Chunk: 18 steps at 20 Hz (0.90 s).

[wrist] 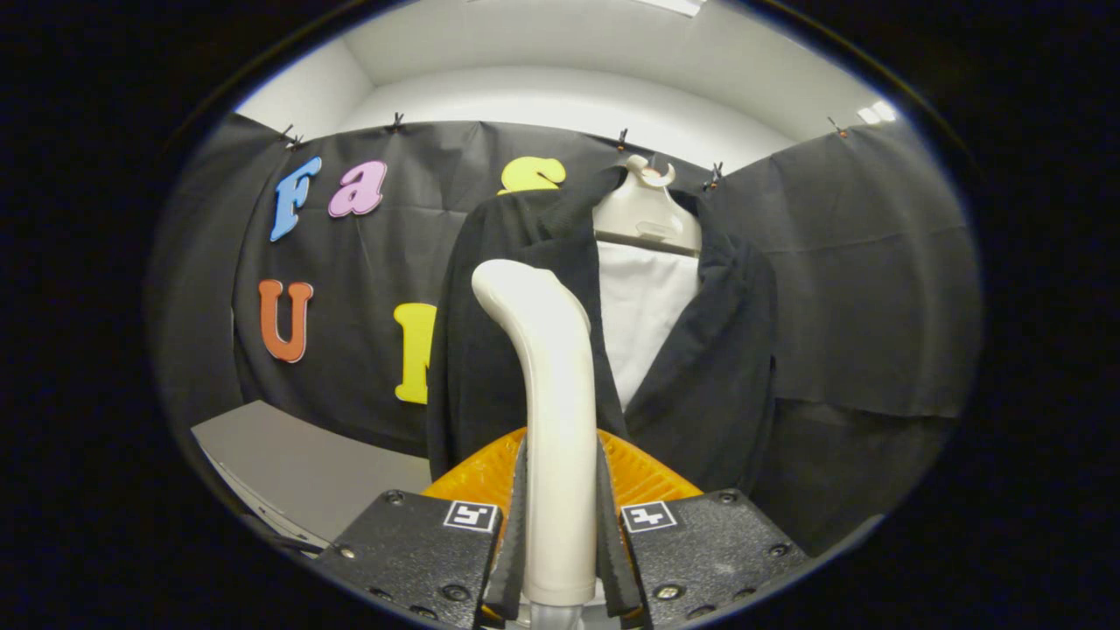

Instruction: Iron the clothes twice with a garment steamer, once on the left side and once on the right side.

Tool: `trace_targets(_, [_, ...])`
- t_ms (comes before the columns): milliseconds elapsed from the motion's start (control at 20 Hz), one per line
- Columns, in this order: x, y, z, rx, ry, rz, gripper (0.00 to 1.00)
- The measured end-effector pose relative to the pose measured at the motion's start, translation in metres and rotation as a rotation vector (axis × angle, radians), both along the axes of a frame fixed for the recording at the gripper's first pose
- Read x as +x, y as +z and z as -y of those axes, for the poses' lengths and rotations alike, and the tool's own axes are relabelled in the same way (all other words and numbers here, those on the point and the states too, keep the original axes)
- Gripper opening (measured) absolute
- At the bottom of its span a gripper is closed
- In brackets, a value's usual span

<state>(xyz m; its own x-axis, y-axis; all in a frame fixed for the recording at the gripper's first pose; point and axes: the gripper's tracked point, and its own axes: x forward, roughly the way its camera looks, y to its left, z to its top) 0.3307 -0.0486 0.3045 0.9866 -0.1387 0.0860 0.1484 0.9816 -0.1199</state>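
Gripper (560, 560) clamped on the garment steamer (547, 411), both fingers (514, 542) pressed against the sides of its pale upright handle. Handle rising straight up between the fingers, curving at the top toward the left. Ribbed orange part (643, 477) spread low behind the handle, just beyond the fingertips.

Directly beyond the steamer, a dark jacket (709, 367) hanging open on a pale hanger (646, 214), over a white shirt (643, 315) showing between the lapels. Steamer handle standing in front of the jacket's left panel and hiding part of it; right panel in plain sight, unobstructed. Hanger hook up at the top edge of the black cloth wall (866, 289), with small clips along that edge.

Grey worktop (289, 464) low on the left, its far edge meeting the cloth wall, near corner running down beside the left finger. Open room on both sides of the jacket, against bare cloth.
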Motion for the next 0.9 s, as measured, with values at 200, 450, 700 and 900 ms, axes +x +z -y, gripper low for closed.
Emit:
trace_targets(200, [-0.003,-0.024,0.007,0.017,-0.016,-0.046,0.38])
trace_targets(450, [-0.007,-0.056,0.015,0.039,-0.037,-0.101,0.38])
trace_targets(700, [-0.01,-0.09,0.014,0.039,-0.042,-0.159,0.38])
trace_targets(900, [-0.005,-0.122,0.018,0.061,-0.05,-0.229,0.38])
